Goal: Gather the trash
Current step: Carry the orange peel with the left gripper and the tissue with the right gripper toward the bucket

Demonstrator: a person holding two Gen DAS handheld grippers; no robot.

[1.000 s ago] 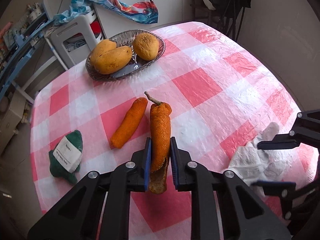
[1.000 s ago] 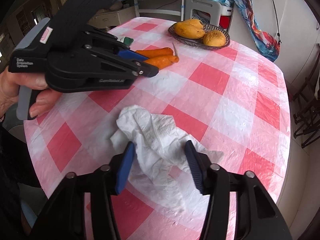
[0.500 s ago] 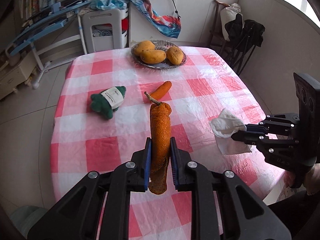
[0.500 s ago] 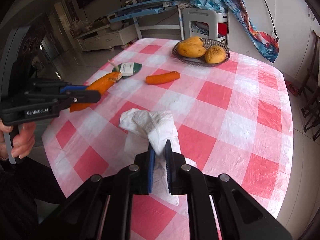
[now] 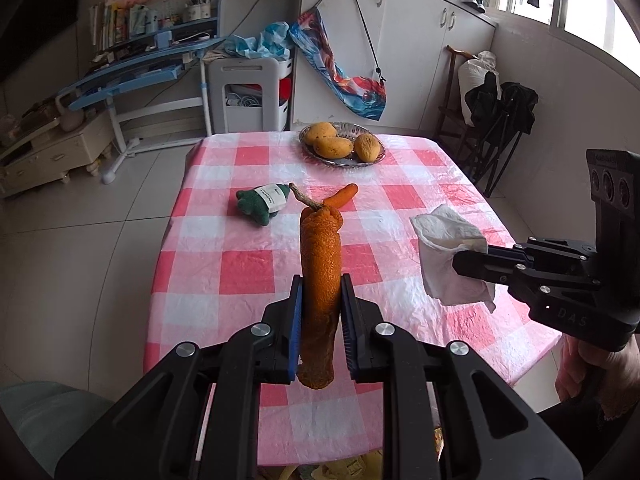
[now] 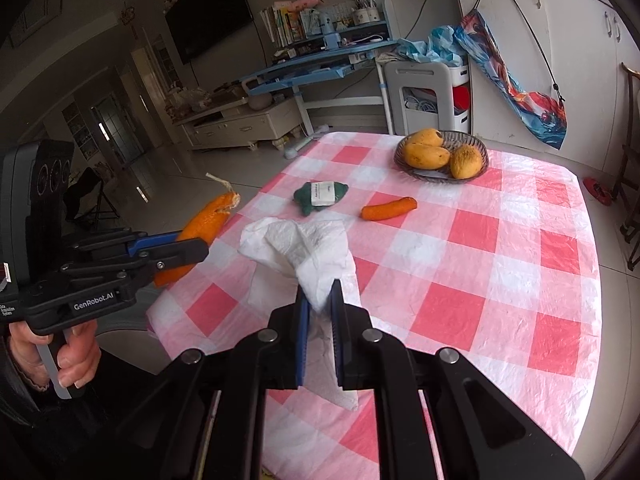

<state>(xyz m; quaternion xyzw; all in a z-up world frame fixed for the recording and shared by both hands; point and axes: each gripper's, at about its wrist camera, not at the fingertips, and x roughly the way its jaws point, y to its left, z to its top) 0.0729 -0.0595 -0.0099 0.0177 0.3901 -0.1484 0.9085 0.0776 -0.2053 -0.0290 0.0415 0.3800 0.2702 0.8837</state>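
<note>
Tongs (image 5: pixel 320 312) grip peel (image 5: pixel 320 264) past table edge (image 6: pixel 160 308).

A tablecloth (image 5: pixel 248 264) in pink, red and white checks fills the middle of both views. At centre frame sits an orange peel (image 5: pixel 320 264) between blue pads (image 5: pixel 295 320) on black fingers. The tissue (image 6: pixel 304 248) is white, the soft toy (image 6: pixel 320 196) dark green with a white label, the mangoes (image 6: pixel 426 154) yellow-orange.
</note>
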